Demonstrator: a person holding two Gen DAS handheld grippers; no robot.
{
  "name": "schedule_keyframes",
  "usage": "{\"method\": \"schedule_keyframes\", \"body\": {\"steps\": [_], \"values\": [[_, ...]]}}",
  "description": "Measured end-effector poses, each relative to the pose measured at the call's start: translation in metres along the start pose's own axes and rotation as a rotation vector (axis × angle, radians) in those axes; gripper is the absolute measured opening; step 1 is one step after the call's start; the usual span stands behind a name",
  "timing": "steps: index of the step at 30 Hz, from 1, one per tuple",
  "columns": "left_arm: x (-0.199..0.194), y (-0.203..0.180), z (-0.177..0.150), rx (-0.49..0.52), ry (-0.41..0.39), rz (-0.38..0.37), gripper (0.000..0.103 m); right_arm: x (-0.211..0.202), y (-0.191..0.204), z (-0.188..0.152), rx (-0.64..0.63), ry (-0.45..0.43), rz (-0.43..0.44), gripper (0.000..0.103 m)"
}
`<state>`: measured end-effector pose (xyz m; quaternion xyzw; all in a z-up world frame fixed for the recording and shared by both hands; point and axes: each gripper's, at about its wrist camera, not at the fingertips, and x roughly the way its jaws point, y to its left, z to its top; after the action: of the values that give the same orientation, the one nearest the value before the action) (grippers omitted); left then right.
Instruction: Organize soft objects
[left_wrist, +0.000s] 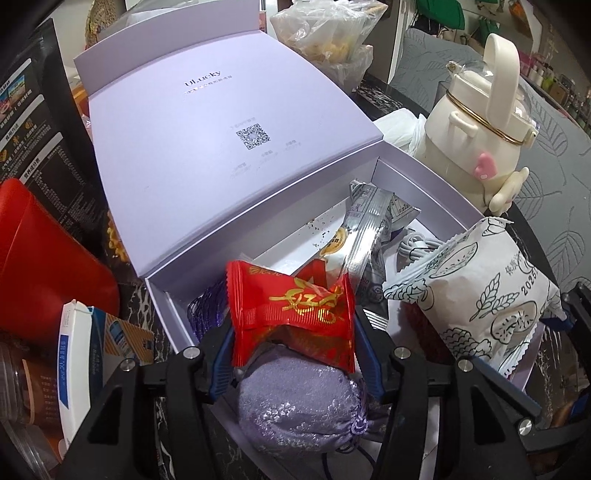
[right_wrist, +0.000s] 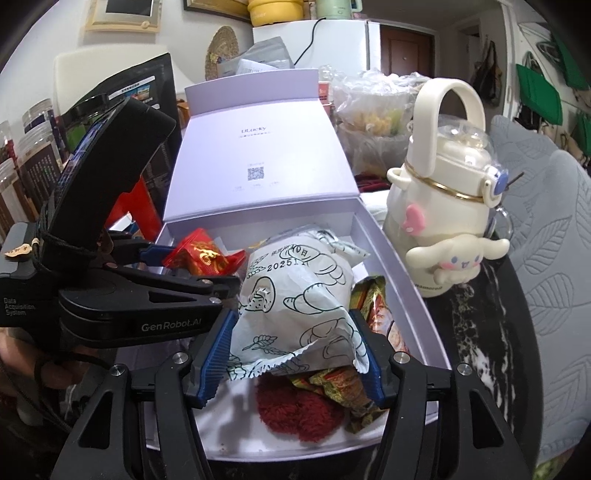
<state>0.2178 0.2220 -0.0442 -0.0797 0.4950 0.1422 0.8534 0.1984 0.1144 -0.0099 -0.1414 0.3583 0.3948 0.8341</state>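
The lilac gift box (right_wrist: 399, 258) takes up most of the dark marbled tabletop (right_wrist: 476, 332), its hinged lid (left_wrist: 221, 147) thrown back and standing up behind it, a small printed code on the inside face. Just beside the box's right wall stands a cream water bottle (right_wrist: 439, 206) with a tall loop handle and a little white cartoon dog on its front. Behind the box sits a clear plastic bag of snacks (right_wrist: 373, 110); off to the left, a red container (left_wrist: 48, 266) and a white-and-blue carton (left_wrist: 77, 369).

Over the box's open tray, the right tool (right_wrist: 291, 347) has a white paper snack packet (right_wrist: 295, 295) with line drawings of wheat and bread between its blue ribbed pads; both pads lie against the packet's sides, so it looks gripped, held above the tray. Under it lie a fuzzy red pouch (right_wrist: 295, 413) and a crinkled green-and-orange wrapper (right_wrist: 340, 387) on the tray floor.

The left tool (left_wrist: 291, 354) holds a shiny red sweet packet (left_wrist: 291, 310) with gold lettering, pads pressed on either side, at the box's near left end. Beneath it rests a lavender fabric pouch (left_wrist: 299, 402). Farther in, a silver foil sachet (left_wrist: 365, 229) leans against the far part of the tray, with a coiled white cable (left_wrist: 417, 247) beside it.
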Motion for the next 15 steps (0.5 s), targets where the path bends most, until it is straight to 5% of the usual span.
{"method": "schedule_keyframes", "body": {"steps": [8,15], "values": [[-0.01,-0.001,0.0,0.002,-0.005,0.053,0.077,-0.015,-0.001,0.001,0.021,-0.032,-0.061,0.076],[-0.025,-0.002,-0.001,-0.004,-0.037,0.076,0.078,-0.022,-0.006,0.001,0.031,-0.034,-0.085,0.076]]}}
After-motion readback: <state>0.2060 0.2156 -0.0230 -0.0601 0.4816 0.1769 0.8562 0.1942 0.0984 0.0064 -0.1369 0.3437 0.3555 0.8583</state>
